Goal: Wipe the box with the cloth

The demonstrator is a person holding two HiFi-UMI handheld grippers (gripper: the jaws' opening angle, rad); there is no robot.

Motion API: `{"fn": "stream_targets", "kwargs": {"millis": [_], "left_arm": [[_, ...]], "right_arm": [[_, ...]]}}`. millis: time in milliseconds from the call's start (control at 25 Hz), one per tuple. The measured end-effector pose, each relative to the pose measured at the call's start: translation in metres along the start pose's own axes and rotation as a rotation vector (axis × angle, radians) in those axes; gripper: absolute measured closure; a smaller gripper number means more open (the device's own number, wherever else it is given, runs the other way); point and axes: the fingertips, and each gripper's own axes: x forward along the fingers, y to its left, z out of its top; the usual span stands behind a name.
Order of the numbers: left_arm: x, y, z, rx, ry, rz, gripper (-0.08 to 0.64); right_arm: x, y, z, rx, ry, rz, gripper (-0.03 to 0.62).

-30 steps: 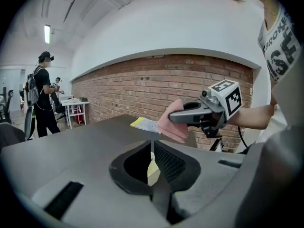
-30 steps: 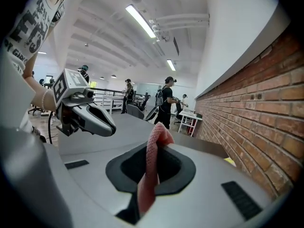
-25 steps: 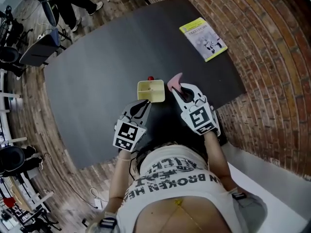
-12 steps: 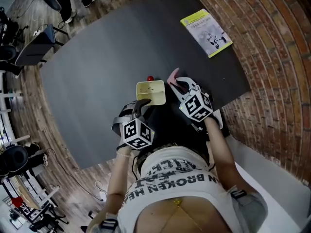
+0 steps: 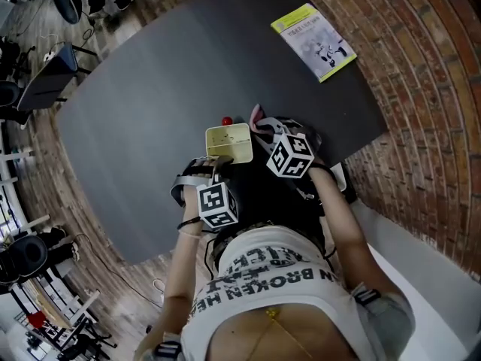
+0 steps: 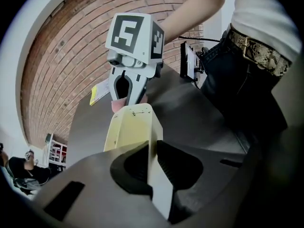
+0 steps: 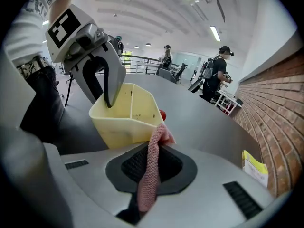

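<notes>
**Left fingers clamped on the box wall, right fingers holding the cloth beside it**

The fingers (image 6: 178, 165) of the left gripper (image 6: 151, 151) had just been closing. They stood together on one thin side wall of the pale yellow box (image 6: 133, 127), a dark pad pressed against each face of the wall. The fingers of the right gripper (image 7: 153, 148) were shut on the pink knitted cloth (image 7: 151, 175). The cloth ran as a narrow twisted strip up through the pads, and its free end rose toward the near corner of the box. Whether that end touched the box could not be told.

The box stood open-topped and upright on the dark worktop (image 5: 150, 89), close to the edge nearest the person. The left gripper reached it from the person's side, and the right gripper sat just to the right of it. In the head view both grippers pointed down and away from the person, with the box between them.

A small red object (image 5: 226, 120) lay on the worktop just behind the box, on its far side. A yellow-edged booklet (image 5: 314, 40) lay flat well apart, near the far right corner of the worktop. A brick wall (image 6: 61, 56) ran along the right side. In the right gripper view several people (image 7: 219, 72) stood well beyond the worktop under ceiling lights.
</notes>
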Motion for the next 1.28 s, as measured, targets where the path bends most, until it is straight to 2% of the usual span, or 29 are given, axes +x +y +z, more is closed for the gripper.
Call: {"fn": "stream_targets", "kwargs": {"millis": [360,640,1280], "left_arm": [[0.000,-0.003,-0.001,0.023,-0.027,-0.063,0.522],[0.003,-0.003,-0.002,0.010,-0.037,-0.074,0.523],[0.001,-0.001,0.000,-0.010,-0.029,-0.062,0.523]], "right_arm": [[0.010,0.002,-0.001,-0.113,0.043,0.027,0.575],[0.010,0.017,-0.003,-0.172,0.069,0.037,0.575],[-0.009,0.058,-0.001,-0.092,0.067,0.018,0.575]]}}
